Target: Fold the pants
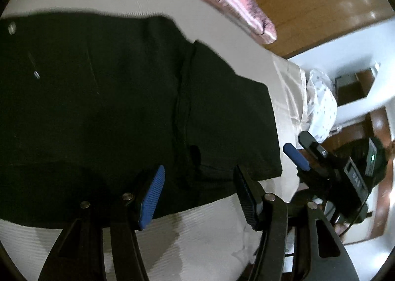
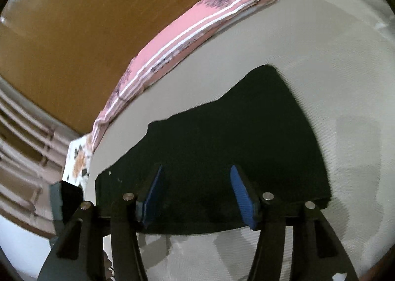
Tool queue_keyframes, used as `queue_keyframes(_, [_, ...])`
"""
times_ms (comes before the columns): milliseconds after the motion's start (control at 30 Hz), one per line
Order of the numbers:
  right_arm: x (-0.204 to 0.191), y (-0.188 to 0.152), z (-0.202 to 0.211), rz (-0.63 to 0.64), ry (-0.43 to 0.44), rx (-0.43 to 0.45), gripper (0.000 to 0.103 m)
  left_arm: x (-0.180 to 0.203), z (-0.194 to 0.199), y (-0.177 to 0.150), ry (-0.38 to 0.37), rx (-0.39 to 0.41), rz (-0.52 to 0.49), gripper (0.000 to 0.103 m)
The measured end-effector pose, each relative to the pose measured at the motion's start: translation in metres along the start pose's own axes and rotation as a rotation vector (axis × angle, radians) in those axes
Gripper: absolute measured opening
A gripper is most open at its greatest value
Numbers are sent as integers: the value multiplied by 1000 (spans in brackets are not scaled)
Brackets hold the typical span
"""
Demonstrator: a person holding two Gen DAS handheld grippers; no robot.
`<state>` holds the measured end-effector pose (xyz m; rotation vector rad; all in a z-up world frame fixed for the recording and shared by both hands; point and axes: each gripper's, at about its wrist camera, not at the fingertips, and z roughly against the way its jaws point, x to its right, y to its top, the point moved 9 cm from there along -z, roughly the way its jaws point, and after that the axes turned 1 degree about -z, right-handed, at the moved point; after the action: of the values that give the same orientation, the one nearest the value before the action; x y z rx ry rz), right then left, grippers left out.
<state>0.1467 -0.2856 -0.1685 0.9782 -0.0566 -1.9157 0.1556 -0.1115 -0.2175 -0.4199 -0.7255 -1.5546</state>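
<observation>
Wooden floor (image 2: 74, 34) edges white bed (image 2: 345, 83); pink pillow (image 2: 185, 41) beyond pants (image 2: 234, 145).

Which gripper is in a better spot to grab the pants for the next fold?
Probably the left hand-held gripper: it is open over the black pants' near edge. The right hand-held gripper is open too, but seems farther above it.

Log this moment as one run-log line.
stage: fold laid | black fabric pants: flat on white bed sheet | left tool: open, empty | right tool: open, empty
</observation>
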Motion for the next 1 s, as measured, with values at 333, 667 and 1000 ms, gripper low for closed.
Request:
queue_keyframes(333, [16,12,3,-69,18,24,54,-1,-19,2,-40,-40,94,57])
queue_keyframes(667, [32,14,-1,-127,4,13,54,13,-45,-6,-70,-99,108,14])
queue_keyframes(1000, [48,12,-5,-154,-47,4,54,27,-22,2,73,34,-17,6])
